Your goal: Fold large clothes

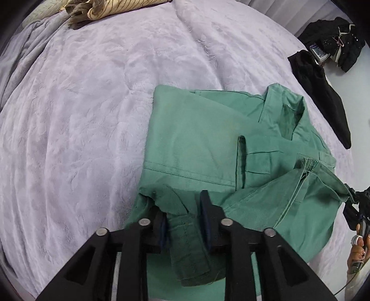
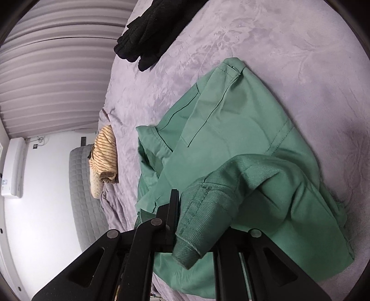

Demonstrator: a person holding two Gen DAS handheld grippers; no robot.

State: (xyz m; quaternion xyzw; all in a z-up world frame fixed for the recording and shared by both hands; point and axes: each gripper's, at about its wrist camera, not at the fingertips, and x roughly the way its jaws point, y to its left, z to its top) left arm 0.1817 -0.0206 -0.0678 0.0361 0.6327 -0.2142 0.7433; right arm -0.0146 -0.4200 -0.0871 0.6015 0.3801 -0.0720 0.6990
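Note:
A green work jacket [image 1: 208, 139] lies partly folded on the lilac bed cover [image 1: 81, 115], collar toward the far right. My left gripper [image 1: 183, 208] points down over its near edge. Its fingers stand apart, with a cuffed strip of the jacket [image 1: 182, 231] hanging loosely between them. My right gripper [image 2: 196, 199] has a thick green cuff [image 2: 201, 208] draped between its fingers; only the left finger [image 2: 174, 203] shows. In the left wrist view the jacket's right corner stretches taut to the right gripper [image 1: 352, 196], held by a hand [image 1: 358, 245].
A striped beige garment [image 1: 97, 9] lies at the far left of the bed and a black garment [image 1: 323, 92] at its right edge. More dark clothes [image 1: 335, 39] sit on the floor beyond. A pleated curtain [image 2: 57, 69] and a grey quilted headboard [image 2: 83, 196] border the bed.

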